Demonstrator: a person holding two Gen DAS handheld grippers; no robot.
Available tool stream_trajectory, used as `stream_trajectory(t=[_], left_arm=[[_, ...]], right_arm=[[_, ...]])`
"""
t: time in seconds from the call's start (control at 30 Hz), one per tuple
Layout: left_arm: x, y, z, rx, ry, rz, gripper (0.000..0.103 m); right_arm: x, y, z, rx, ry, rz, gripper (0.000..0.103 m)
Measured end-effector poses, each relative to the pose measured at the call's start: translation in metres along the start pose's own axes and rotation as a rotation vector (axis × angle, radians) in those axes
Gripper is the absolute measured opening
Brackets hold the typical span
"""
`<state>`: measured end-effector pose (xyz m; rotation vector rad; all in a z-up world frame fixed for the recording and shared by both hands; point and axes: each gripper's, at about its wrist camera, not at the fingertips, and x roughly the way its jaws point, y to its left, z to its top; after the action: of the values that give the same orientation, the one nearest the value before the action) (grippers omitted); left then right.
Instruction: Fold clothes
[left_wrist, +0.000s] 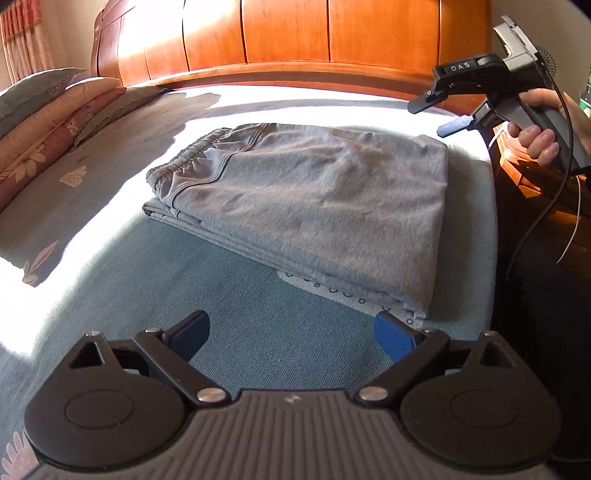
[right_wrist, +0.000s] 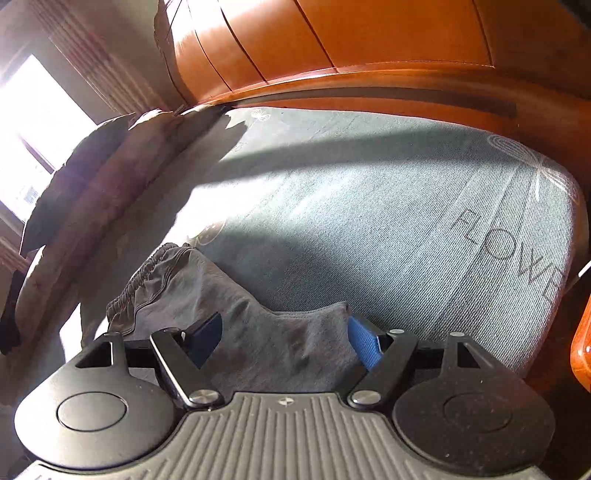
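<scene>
bedroom, sunlit bed with blue-green sheet (left_wrist: 280, 343) against an orange wooden headboard (left_wrist: 332, 33).

nearest: left hand-held gripper (left_wrist: 291, 338), jaws spread wide, nothing between them, hovering above bare sheet just short of the garment's near edge.

item: grey trousers (left_wrist: 306, 199), folded into a flat layered rectangle, elastic waistband toward the left, lying mid-bed near the right edge.

beyond, to the right: right hand-held gripper (left_wrist: 434, 116), held in a hand (left_wrist: 535, 136), jaws apart and empty, above the garment's far right corner; in its own view (right_wrist: 284, 341) the cloth lies beneath its spread fingers, not pinched.

risk, judged: a low finger could snag the top layer and drag the fold apart; the trailing cable (left_wrist: 546, 206) might catch it too.

far left: stacked pillows (left_wrist: 55, 107), curtain (left_wrist: 22, 40), well apart, obstructing nothing.
</scene>
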<state>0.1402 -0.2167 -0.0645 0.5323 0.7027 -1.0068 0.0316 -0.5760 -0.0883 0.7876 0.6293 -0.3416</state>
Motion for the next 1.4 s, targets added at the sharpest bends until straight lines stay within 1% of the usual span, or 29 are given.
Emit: stream_trajectory(t=[0.07, 0.17, 0.2, 0.23, 0.27, 0.37, 0.4, 0.5, 0.63, 0.73, 0.87, 0.93, 1.03, 1.1, 1.17, 1.2, 1.23, 1.27, 1.3, 1.37, 1.4], left_arm=[[-0.003, 0.000, 0.000, -0.025, -0.012, -0.006, 0.096], [-0.004, -0.003, 0.001, -0.038, -0.002, 0.010, 0.096], [-0.003, -0.005, 0.002, -0.033, 0.008, 0.030, 0.096], [-0.005, -0.006, 0.002, -0.022, 0.010, 0.053, 0.096], [-0.006, -0.008, 0.001, -0.004, 0.011, 0.076, 0.096], [-0.013, -0.009, -0.002, 0.017, 0.003, 0.119, 0.096], [-0.015, -0.008, -0.003, 0.015, -0.002, 0.132, 0.096], [-0.024, -0.004, -0.008, -0.025, -0.016, 0.145, 0.096], [-0.040, -0.004, -0.014, -0.065, -0.041, 0.163, 0.096], [-0.055, -0.003, -0.020, -0.091, -0.073, 0.207, 0.096], [-0.080, 0.001, -0.030, -0.155, -0.136, 0.283, 0.098], [-0.096, 0.001, -0.036, -0.184, -0.181, 0.330, 0.100], [-0.118, -0.002, -0.044, -0.187, -0.239, 0.406, 0.100], [-0.134, -0.007, -0.049, -0.180, -0.284, 0.475, 0.102], [-0.149, -0.010, -0.052, -0.179, -0.327, 0.524, 0.102], [-0.156, -0.012, -0.053, -0.186, -0.346, 0.553, 0.102], [-0.162, -0.012, -0.054, -0.195, -0.360, 0.573, 0.102], [-0.168, -0.013, -0.054, -0.207, -0.377, 0.589, 0.102], [-0.175, -0.014, -0.055, -0.221, -0.399, 0.608, 0.102], [-0.192, -0.019, -0.058, -0.255, -0.469, 0.656, 0.102], [-0.201, -0.022, -0.060, -0.272, -0.510, 0.684, 0.102]], right_arm=[[0.002, 0.007, -0.004, -0.009, 0.028, 0.059, 0.079], [0.018, 0.010, -0.012, -0.063, 0.064, -0.034, 0.079], [0.023, 0.003, -0.011, -0.026, 0.071, -0.045, 0.078], [0.022, -0.001, -0.010, 0.022, 0.058, -0.030, 0.078], [0.018, 0.000, -0.009, 0.043, 0.040, -0.028, 0.078], [0.003, 0.025, -0.008, -0.045, -0.012, -0.093, 0.080], [0.000, 0.033, -0.009, -0.075, -0.014, -0.092, 0.080], [-0.009, 0.058, -0.017, -0.132, 0.006, -0.038, 0.082], [-0.009, 0.088, -0.037, -0.207, 0.061, -0.005, 0.082], [-0.007, 0.109, -0.056, -0.242, 0.109, 0.026, 0.082], [0.002, 0.134, -0.095, -0.269, 0.207, 0.098, 0.083], [0.008, 0.141, -0.116, -0.260, 0.263, 0.125, 0.083], [0.017, 0.143, -0.143, -0.202, 0.347, 0.137, 0.083], [0.011, 0.149, -0.157, -0.204, 0.357, 0.137, 0.083], [0.002, 0.162, -0.162, -0.245, 0.348, 0.124, 0.083], [-0.006, 0.172, -0.164, -0.285, 0.325, 0.112, 0.084], [-0.015, 0.182, -0.165, -0.330, 0.297, 0.101, 0.086], [-0.022, 0.192, -0.166, -0.369, 0.271, 0.093, 0.091], [-0.034, 0.205, -0.168, -0.420, 0.227, 0.089, 0.093], [-0.058, 0.229, -0.172, -0.513, 0.139, 0.087, 0.098], [-0.069, 0.239, -0.175, -0.553, 0.096, 0.086, 0.099]])
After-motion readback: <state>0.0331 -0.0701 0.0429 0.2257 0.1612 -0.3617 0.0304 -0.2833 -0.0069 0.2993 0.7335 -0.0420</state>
